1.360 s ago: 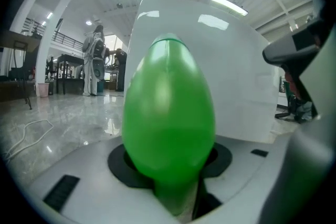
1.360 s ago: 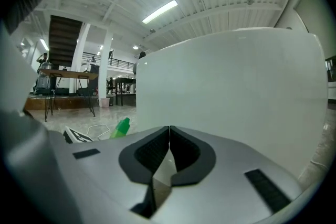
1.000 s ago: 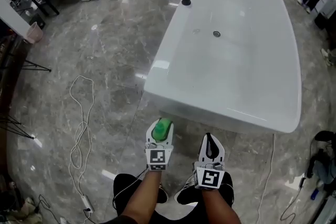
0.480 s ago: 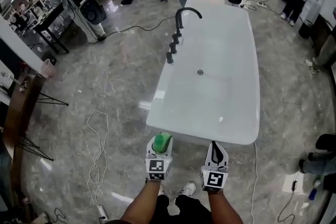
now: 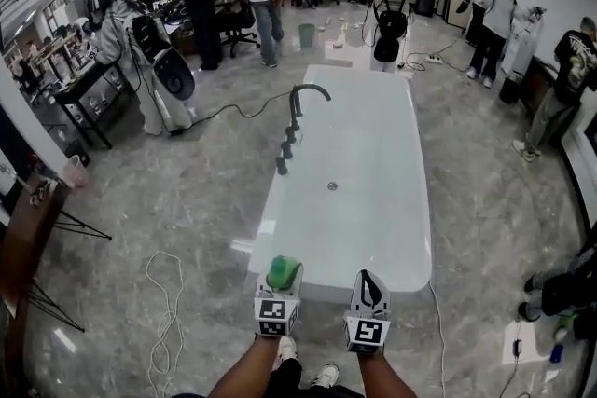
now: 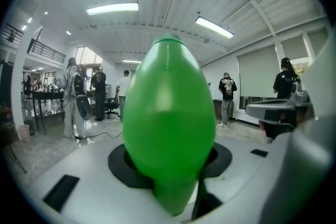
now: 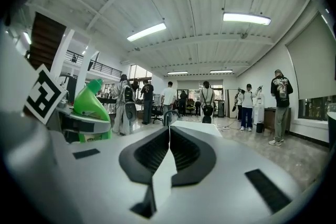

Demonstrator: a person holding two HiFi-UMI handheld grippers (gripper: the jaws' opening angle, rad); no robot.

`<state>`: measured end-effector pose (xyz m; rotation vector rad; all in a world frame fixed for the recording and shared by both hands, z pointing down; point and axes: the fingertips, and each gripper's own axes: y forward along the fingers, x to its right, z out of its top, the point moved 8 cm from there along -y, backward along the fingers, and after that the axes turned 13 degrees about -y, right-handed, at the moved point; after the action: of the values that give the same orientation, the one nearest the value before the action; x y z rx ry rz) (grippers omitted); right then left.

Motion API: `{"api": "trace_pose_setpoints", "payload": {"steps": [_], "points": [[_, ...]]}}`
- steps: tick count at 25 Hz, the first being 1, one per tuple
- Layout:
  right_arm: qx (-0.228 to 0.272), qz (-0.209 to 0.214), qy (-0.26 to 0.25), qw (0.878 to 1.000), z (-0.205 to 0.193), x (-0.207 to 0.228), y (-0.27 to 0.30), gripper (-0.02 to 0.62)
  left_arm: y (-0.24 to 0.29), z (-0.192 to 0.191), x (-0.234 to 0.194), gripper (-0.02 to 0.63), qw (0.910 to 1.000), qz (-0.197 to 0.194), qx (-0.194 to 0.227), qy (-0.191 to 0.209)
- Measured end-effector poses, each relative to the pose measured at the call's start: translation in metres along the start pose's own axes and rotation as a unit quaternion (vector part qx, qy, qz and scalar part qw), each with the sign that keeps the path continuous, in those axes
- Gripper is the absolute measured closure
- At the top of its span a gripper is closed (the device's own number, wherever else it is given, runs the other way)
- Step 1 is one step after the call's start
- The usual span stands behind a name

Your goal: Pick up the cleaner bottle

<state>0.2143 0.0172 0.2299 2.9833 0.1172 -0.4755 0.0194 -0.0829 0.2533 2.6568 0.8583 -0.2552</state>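
Lower centre, my left gripper [image 5: 282, 281] clamps the green bottle [image 6: 168, 123], apparently round its body; my right gripper [image 5: 367, 279] beside it has its jaws together, empty.

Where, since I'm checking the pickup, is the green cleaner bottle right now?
The cleaner bottle is clamped in the left gripper, low and left of centre in the head view, at the near end of the white bathtub, the right gripper alongside.

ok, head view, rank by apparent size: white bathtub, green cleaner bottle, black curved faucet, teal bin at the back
1. white oval bathtub, by far.
2/3. black curved faucet and green plastic cleaner bottle look alike; the bottle sits nearer the camera, so unranked.
4. small teal bin.
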Motion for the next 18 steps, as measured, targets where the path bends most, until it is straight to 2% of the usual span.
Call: {"api": "trace_pose_setpoints", "payload": {"steps": [3, 6, 13, 16, 18], "points": [[0.000, -0.028, 0.013, 1.000, 0.016, 0.014, 0.009, 0.578, 0.004, 0.020, 0.006, 0.423, 0.9997, -0.021, -0.010, 0.007], [0.006, -0.040, 0.005, 0.999, 0.040, 0.021, 0.016, 0.578, 0.008, 0.044, 0.009, 0.423, 0.9991, -0.040, -0.013, 0.008], [0.035, -0.048, -0.013, 0.998, 0.078, -0.002, 0.031, 0.578, 0.019, 0.075, -0.017, 0.423, 0.9979, -0.056, 0.002, 0.032], [0.036, -0.053, -0.015, 0.998, 0.086, -0.007, 0.038, 0.578, 0.026, 0.083, -0.024, 0.423, 0.9974, -0.067, 0.016, 0.022], [0.034, -0.047, -0.021, 0.998, 0.089, -0.009, 0.044, 0.578, 0.028, 0.086, -0.026, 0.423, 0.9977, -0.065, 0.011, 0.011]]}}
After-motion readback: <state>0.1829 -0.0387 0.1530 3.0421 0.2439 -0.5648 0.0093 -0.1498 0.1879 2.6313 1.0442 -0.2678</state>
